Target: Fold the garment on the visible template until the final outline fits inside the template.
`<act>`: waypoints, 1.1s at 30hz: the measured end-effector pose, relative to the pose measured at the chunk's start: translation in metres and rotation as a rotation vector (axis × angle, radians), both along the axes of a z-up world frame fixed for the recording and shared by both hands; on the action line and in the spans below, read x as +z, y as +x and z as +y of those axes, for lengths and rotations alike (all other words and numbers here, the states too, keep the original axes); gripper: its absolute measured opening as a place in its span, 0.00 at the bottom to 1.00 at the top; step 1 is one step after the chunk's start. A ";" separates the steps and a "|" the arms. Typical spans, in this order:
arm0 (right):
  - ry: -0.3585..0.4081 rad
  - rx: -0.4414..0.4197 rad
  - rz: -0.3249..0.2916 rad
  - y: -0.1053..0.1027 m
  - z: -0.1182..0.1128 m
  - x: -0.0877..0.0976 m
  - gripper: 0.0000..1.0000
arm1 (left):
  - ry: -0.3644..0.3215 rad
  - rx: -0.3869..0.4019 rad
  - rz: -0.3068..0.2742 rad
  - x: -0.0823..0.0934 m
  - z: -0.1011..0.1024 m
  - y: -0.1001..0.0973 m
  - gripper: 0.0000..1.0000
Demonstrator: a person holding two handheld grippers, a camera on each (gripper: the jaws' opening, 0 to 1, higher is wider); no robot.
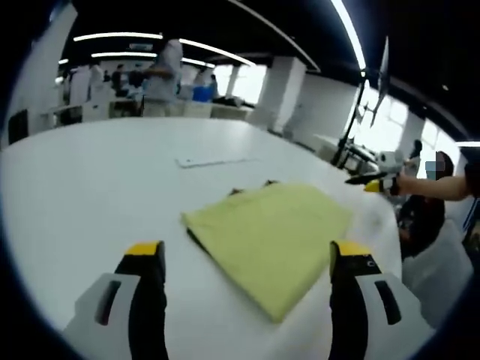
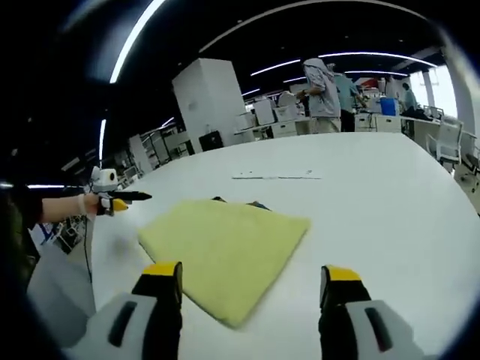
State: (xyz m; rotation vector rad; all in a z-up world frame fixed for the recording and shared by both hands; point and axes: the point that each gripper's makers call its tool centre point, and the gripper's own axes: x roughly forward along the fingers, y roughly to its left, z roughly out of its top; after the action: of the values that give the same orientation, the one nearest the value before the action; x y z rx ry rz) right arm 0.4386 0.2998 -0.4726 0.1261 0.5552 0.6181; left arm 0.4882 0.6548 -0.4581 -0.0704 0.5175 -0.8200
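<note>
A folded yellow garment (image 1: pixel 270 240) lies flat on the white table (image 1: pixel 90 195). Small dark corners of the template (image 1: pixel 268 182) peek out from under its far edge. My left gripper (image 1: pixel 247 253) hovers open over the garment's near part, with nothing between its yellow-tipped jaws. Past the table's right edge, a hand holds the right gripper (image 1: pixel 377 182). In the right gripper view the garment (image 2: pixel 225 244) lies ahead, dark template corners (image 2: pixel 257 203) showing behind it. My right gripper (image 2: pixel 251 276) is open and empty at the garment's near corner. The left gripper (image 2: pixel 120 200) shows at the left.
A thin white strip (image 1: pixel 214 161) (image 2: pixel 277 177) lies on the table beyond the garment. The table's edge (image 1: pixel 394 225) runs close to the garment's right side. People stand at desks (image 2: pixel 324 90) far behind, and a white pillar (image 2: pixel 210 97) rises at the back.
</note>
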 end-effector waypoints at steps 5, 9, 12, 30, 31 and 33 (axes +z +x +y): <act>-0.025 0.027 0.031 -0.013 0.001 -0.012 0.64 | 0.005 -0.008 0.017 -0.009 0.002 -0.016 0.84; -0.016 0.043 0.051 -0.020 0.003 -0.021 0.59 | 0.026 -0.034 0.034 -0.021 0.001 -0.033 0.79; -0.033 0.064 0.067 -0.026 0.005 -0.029 0.51 | 0.025 -0.050 0.057 -0.031 0.001 -0.043 0.70; -0.086 0.164 0.113 -0.046 0.018 -0.052 0.28 | 0.037 -0.116 0.122 -0.061 -0.004 -0.067 0.24; -0.086 0.162 0.109 -0.044 0.019 -0.052 0.27 | 0.038 -0.115 0.128 -0.062 -0.003 -0.067 0.22; -0.097 0.165 0.100 -0.042 0.019 -0.053 0.23 | 0.030 -0.109 0.135 -0.062 -0.002 -0.066 0.19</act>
State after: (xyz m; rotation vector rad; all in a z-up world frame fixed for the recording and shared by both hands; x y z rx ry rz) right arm 0.3967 0.3189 -0.5254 0.0193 0.6961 0.7466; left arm 0.4217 0.6531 -0.5202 -0.0702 0.6655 -0.9176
